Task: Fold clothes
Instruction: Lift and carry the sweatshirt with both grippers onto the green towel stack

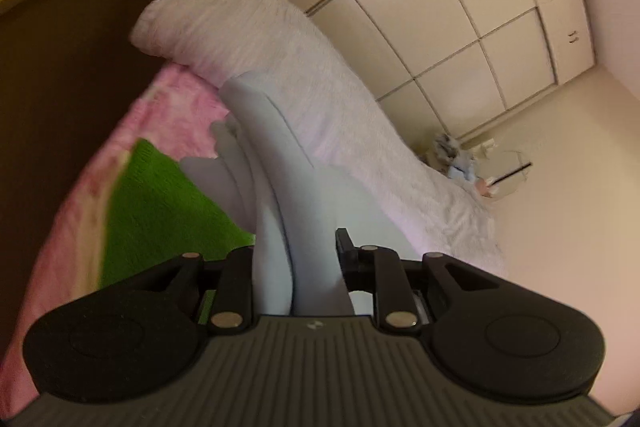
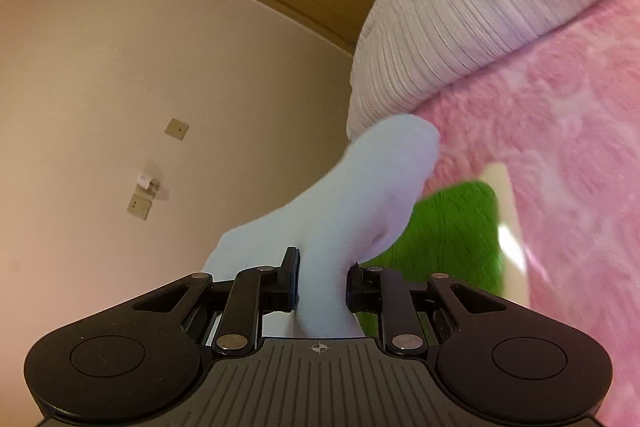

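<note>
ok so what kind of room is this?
Most likely a bedroom: a bed with a pink blanket and a white ribbed pillow, plus a wall of built-in wardrobe doors.

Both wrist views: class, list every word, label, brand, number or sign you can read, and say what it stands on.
No readable text in either view.
Left gripper body: a small round mark, no letters.
Right gripper body: a small crosshair mark, no letters.
Wall plates: too blurred to show any print.

Warm, dim indoor light tints both views yellowish. Motion blur smears the pink bedspread (image 2: 560, 147) toward three o'clock. Fisheye bending curves the wardrobe doors (image 1: 460, 27) near one o'clock.
</note>
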### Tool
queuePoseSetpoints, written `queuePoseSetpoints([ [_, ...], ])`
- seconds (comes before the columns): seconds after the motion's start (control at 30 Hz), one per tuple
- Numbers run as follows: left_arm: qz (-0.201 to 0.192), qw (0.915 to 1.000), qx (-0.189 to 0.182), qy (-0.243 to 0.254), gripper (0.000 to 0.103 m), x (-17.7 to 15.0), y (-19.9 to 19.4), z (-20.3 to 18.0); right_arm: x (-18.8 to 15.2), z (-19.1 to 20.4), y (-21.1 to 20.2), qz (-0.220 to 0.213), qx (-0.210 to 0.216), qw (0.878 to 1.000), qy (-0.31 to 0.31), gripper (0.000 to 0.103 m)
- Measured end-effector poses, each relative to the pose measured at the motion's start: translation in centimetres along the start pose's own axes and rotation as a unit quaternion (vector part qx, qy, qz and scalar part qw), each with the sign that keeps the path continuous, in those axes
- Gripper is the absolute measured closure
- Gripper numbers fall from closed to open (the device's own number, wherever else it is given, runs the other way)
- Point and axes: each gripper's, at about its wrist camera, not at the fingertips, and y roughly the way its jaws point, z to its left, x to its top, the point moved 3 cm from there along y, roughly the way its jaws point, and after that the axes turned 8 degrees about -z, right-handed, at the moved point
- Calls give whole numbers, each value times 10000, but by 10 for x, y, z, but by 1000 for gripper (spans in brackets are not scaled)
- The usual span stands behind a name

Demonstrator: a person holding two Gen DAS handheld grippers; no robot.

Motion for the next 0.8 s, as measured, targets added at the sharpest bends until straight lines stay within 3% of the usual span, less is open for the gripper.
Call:
queuePoseSetpoints([
  [0.07,115,9995,275,-41,79,-5,25,35,-9,-31,35,144,-224,9996,97,78],
  [0.1,351,9977,526,-252,80,-12,38,62,-18,-49,50,331,-594,9975,212,76],
  [0.17,802,9886,1087,-664,73,-29,59,105,-38,-88,77,742,-1426,9859,465,60],
  [0.2,760,9882,1034,-838,70,-34,59,116,-48,-102,84,917,-1703,9793,599,56],
  [0.3,563,9882,813,-1166,70,-37,43,121,-53,-105,69,716,-1329,9866,615,52],
  [0.53,651,9869,829,-1219,60,-60,-1,119,-66,-101,21,801,-1298,9875,393,46],
  [0.6,611,9885,752,-1161,63,-65,-8,121,-74,-97,17,856,-1378,9864,248,46],
  [0.63,597,9899,716,-1073,78,-66,-10,120,-78,-95,16,863,-1447,9856,109,48],
  [0.67,590,9911,688,-974,84,-66,-12,118,-82,-92,15,870,-1516,9846,-30,69],
  [0.8,315,9962,459,-671,91,-59,-29,105,-85,-69,19,923,-1554,9808,-736,80],
])
